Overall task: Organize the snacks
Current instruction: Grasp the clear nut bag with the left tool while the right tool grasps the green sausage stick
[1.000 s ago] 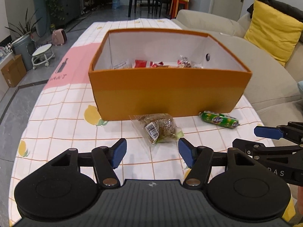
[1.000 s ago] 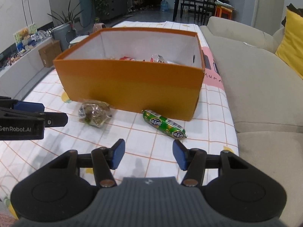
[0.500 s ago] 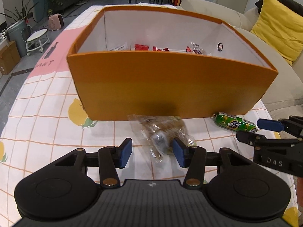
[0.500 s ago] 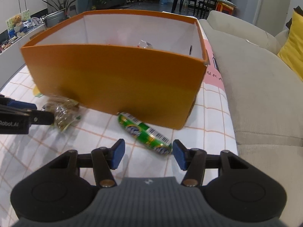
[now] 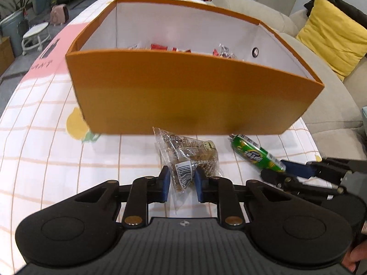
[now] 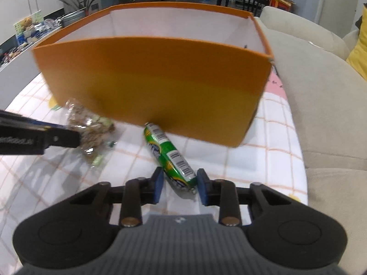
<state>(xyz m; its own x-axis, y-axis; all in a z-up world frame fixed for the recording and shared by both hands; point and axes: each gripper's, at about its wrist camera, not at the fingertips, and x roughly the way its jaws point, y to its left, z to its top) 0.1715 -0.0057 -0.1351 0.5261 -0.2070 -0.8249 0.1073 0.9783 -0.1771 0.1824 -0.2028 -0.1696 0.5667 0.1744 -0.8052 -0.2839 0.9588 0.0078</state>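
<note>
An orange box (image 5: 188,96) with a white inside stands on the checked tablecloth and holds several wrapped snacks (image 5: 167,47). In front of it lies a clear bag of brown snacks (image 5: 190,153). My left gripper (image 5: 182,182) is shut on the near end of that bag. A green wrapped snack roll (image 6: 170,158) lies to its right. My right gripper (image 6: 180,188) has its fingers around the roll's near end, still a little apart from it. The box (image 6: 156,87) and the bag (image 6: 91,135) also show in the right wrist view.
A beige sofa (image 6: 321,96) with a yellow cushion (image 5: 332,39) runs along the table's right edge. The tablecloth (image 5: 45,151) has lemon prints and a pink panel at the far left. Stools, plants and a dining table stand in the background.
Both grippers moved forward and down to the snacks. The left gripper closed on the clear bag. The right gripper narrowed around the green roll.
</note>
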